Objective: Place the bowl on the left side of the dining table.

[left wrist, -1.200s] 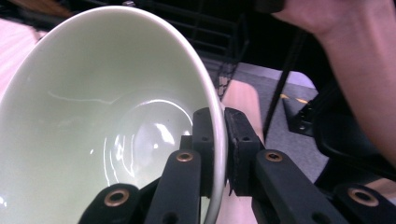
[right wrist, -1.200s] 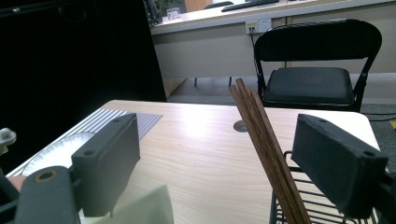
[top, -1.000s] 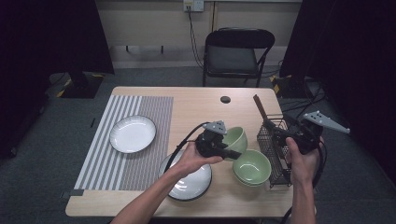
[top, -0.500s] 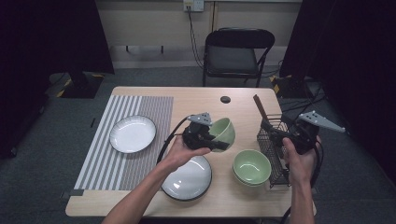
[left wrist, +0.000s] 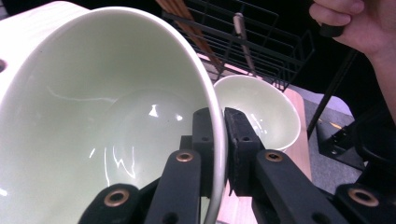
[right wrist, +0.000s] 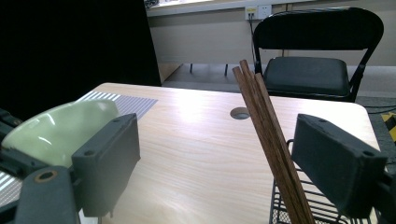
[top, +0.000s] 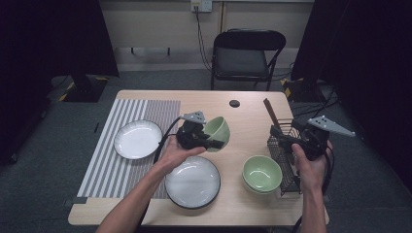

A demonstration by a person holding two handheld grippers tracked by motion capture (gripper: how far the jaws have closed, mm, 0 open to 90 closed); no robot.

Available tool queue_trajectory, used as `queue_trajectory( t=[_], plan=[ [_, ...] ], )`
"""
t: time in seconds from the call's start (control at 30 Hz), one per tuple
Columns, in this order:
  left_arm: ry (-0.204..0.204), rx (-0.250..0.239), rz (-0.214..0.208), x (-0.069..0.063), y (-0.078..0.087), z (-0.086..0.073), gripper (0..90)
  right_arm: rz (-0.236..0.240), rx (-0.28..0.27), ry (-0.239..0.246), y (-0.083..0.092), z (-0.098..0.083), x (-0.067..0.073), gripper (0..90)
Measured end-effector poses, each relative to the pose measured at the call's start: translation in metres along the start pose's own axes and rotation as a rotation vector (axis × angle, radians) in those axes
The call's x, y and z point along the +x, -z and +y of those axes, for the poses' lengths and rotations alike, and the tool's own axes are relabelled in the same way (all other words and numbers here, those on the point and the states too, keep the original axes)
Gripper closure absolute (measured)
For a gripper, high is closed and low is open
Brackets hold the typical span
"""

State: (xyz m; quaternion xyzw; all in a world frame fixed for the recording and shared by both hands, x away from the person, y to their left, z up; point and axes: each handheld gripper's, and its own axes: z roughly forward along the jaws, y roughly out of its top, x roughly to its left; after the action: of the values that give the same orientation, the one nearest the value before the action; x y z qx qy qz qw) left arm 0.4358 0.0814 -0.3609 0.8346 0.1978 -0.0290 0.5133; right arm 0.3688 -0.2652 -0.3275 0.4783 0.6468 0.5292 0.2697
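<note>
The left tool (top: 210,141) grips the rim of a green bowl (top: 217,132), tilted above the table (top: 243,208). The right tool (right wrist: 217,158) stands open beside the wire rack (top: 282,160).

Bare forearms, black gripper (top: 214,141) with brass-ringed screws

I find no legible text, label, brand, number or sign on anything here. The bowls, plates, striped mat, wire rack, chopsticks, chair and both grippers carry no markings I can make out. The wall outlet (top: 200,5) above the chair is too small for me to read anything on it.
</note>
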Motion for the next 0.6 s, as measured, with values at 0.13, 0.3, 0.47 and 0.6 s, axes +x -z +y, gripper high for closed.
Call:
queue_trajectory(
  t=[0.13, 0.3, 0.47, 0.6],
  plan=[
    [0.021, -0.014, 0.028, 0.009, 0.012, -0.004, 83.8, -0.005, 0.004, -0.001, 0.0, 0.0, 0.0, 15.0],
    [0.041, -0.018, 0.062, 0.017, 0.024, -0.009, 83.8, -0.01, 0.01, 0.005, -0.001, 0.0, 0.0, 15.1],
    [0.066, -0.044, 0.084, 0.025, 0.038, -0.017, 83.8, -0.015, 0.017, 0.007, -0.002, -0.002, 0.0, 15.1],
    [0.075, -0.056, 0.103, 0.03, 0.045, -0.022, 83.7, -0.013, 0.024, 0.011, -0.004, -0.002, 0.001, 15.1]
  ],
)
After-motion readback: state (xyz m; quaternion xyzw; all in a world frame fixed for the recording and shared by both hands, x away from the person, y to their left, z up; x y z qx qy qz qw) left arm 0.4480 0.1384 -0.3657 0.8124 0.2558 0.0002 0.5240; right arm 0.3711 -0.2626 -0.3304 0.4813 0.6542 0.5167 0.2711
